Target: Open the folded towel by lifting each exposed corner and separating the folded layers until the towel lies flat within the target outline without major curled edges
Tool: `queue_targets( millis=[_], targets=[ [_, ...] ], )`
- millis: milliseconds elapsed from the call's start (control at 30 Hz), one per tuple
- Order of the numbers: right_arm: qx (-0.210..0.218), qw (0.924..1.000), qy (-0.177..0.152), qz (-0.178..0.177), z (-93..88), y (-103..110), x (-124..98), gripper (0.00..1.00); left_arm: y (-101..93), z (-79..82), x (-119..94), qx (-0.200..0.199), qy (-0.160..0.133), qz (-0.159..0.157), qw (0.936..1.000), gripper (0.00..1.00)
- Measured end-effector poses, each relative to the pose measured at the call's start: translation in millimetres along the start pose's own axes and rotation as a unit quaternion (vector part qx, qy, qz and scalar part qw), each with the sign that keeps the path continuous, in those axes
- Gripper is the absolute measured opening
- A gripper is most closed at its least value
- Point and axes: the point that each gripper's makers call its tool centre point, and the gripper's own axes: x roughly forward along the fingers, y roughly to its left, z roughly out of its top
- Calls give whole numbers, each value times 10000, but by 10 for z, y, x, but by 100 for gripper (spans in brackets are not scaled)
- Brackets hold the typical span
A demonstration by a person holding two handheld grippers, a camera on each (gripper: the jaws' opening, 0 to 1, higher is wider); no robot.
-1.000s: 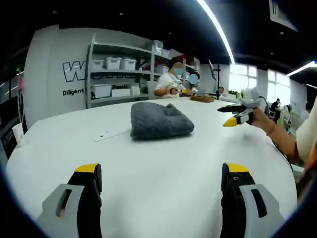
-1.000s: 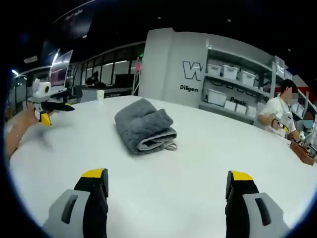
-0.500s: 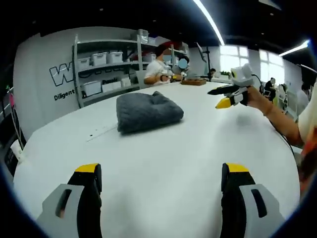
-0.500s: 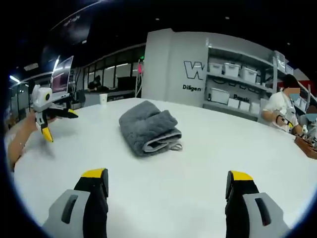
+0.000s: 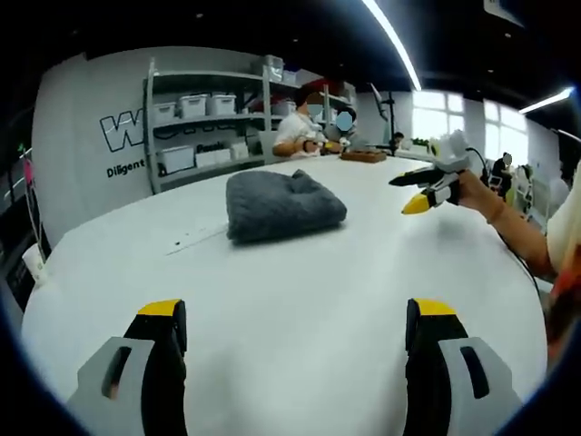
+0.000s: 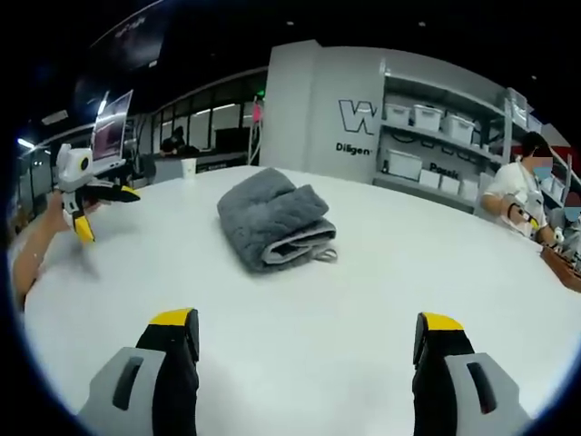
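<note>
Folded grey towel (image 5: pixel 285 206) on the white counter (image 5: pixel 300 300), well ahead of the left claw (image 5: pixel 295 341) and slightly left of its centre line. Left claw wide, gripping nothing, low over the counter. Right claw (image 6: pixel 307 350) likewise wide and empty, towel (image 6: pixel 275 227) ahead, a little left, folded edges facing it. Right claw (image 5: pixel 425 189) raised off to the right of the towel, apart from it.

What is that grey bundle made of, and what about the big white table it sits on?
The grey towel looks like soft terry cloth: its surface is fuzzy and matte, and its folded layers bulge with rounded edges. The white table seems to be a hard, smooth board, perhaps laminate or painted wood; it is flat and has a faint sheen, but the exact material can't be told.
</note>
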Motion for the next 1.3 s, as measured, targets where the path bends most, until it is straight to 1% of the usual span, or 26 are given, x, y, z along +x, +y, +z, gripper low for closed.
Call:
queue_targets(
  millis=[200,333,467,533,633,767,933,1033,1133,1167,1300],
  targets=[
    [42,10000,11,9,-14,-4,-12,98,29,-8,-15,-161,-62,-18,9998,99],
    [-1,10000,71,41,-26,32,-9,98,25,-18,-22,-110,-18,18,9999,99],
    [-42,9999,96,25,-25,18,-14,98,-3,18,-28,-133,-83,-32,9999,99],
    [-32,10000,80,21,-17,7,-26,98,-3,20,-33,-126,-80,-37,9999,99],
    [84,10000,-38,20,23,-24,-46,97,59,10,-63,-170,-99,24,9998,99],
    [170,9998,-39,22,13,-31,-40,97,125,-15,-79,-268,-88,127,9995,99],
    [130,9998,-85,102,49,24,-41,98,129,-29,-75,-243,-42,125,9996,99],
    [68,9999,-62,92,47,19,-33,98,107,-2,-53,-344,-129,75,9993,99],
    [77,9999,-46,98,37,18,-29,99,94,-15,-44,-376,-104,37,9992,99],
    [81,9999,-31,100,27,21,-23,99,94,-35,-40,-347,-47,42,9994,99],
    [52,9999,24,138,6,43,-2,99,98,-42,-46,-298,-10,74,9995,99]
  ],
)
